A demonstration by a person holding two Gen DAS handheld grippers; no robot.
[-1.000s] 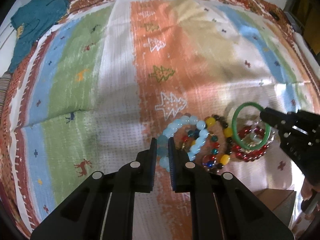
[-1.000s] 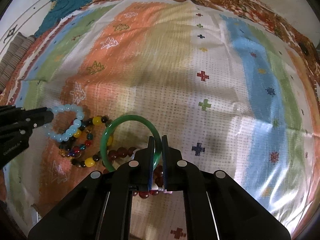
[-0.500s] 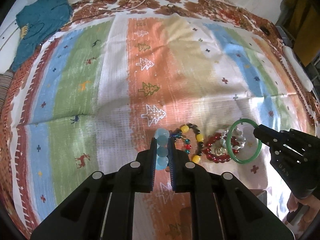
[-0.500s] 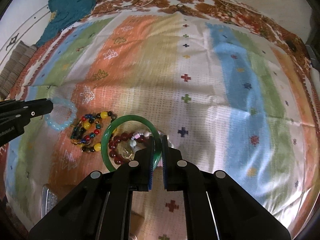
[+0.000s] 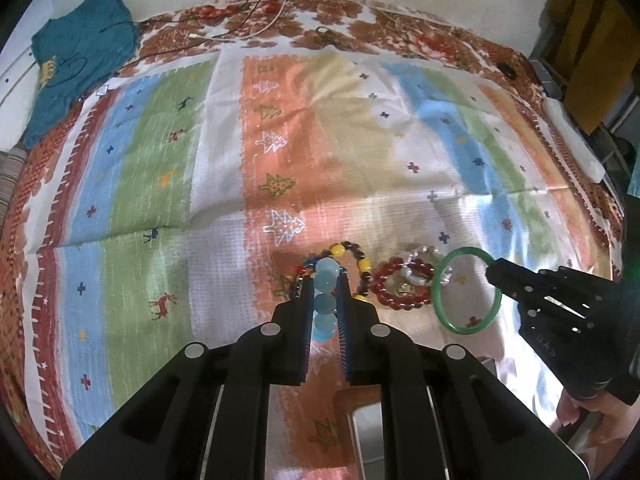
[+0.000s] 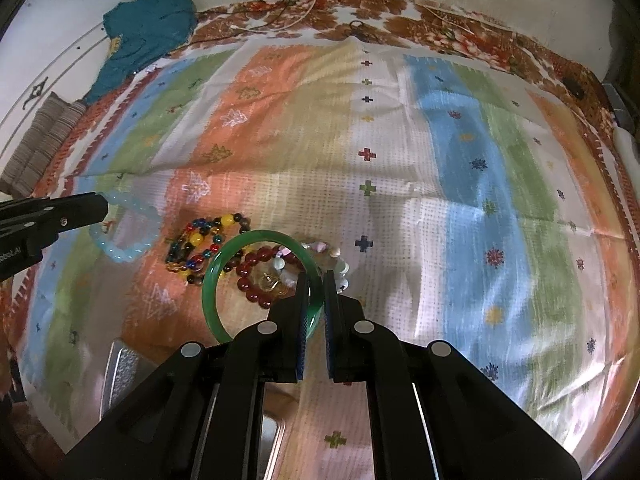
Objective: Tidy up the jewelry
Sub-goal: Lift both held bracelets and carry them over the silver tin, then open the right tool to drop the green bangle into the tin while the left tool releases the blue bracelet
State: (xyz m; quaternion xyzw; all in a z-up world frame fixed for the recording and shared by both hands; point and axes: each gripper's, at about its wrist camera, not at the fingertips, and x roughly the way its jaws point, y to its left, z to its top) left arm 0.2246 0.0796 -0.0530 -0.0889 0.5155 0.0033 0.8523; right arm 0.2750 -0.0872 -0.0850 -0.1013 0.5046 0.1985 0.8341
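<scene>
My left gripper (image 5: 325, 280) is shut on a pale blue bead bracelet (image 5: 325, 304) and holds it above the striped cloth; it also shows in the right wrist view (image 6: 124, 236). My right gripper (image 6: 316, 280) is shut on a green bangle (image 6: 216, 280), lifted off the cloth; the bangle also shows in the left wrist view (image 5: 440, 300). On the cloth lie a multicolour bead bracelet (image 6: 200, 244), a dark red bead bracelet (image 6: 250, 272) with a gold charm, and a pale bead bracelet (image 6: 336, 260).
The striped cloth (image 6: 400, 160) covers a bed. A teal garment (image 5: 76, 52) lies at the far left corner, with cables (image 5: 256, 24) along the far edge. A wooden box with a metal part (image 5: 368, 428) sits at the near edge, below the grippers.
Both grippers have risen and pulled back with their bracelets. The blue bracelet and the green bangle have come off the pile on the cloth.
</scene>
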